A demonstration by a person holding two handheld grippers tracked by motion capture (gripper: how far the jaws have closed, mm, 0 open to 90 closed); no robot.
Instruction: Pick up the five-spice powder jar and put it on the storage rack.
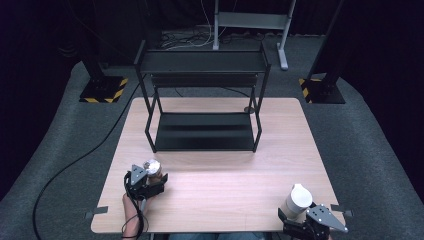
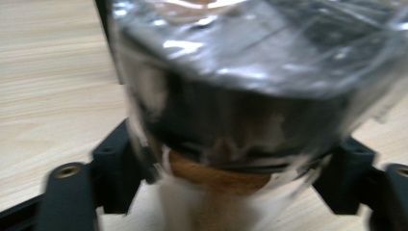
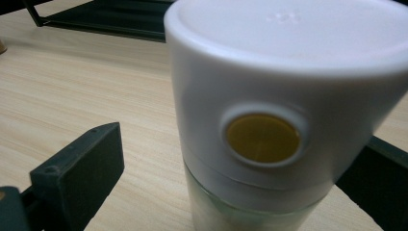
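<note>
The wrapped jar [image 1: 152, 169], a small one under shiny plastic film with a cork-coloured band, stands near the left front of the tabletop [image 1: 225, 185]. The left gripper [image 1: 151, 176] has its fingers [image 2: 113, 166] narrowed onto the jar's sides, so the grasp looks made. The white bottle [image 1: 298, 200] stands at the right front corner, between the fingers [image 3: 79, 178] of the right gripper [image 1: 296, 216]; these stand wide, apart from the bottle's wall on the side that shows, so that grasp is not yet made. Both things rest on the wood. The black shelf rack [image 1: 202, 100] at the far side holds nothing, so lifting and placing, if that is the aim, is all left.
</note>
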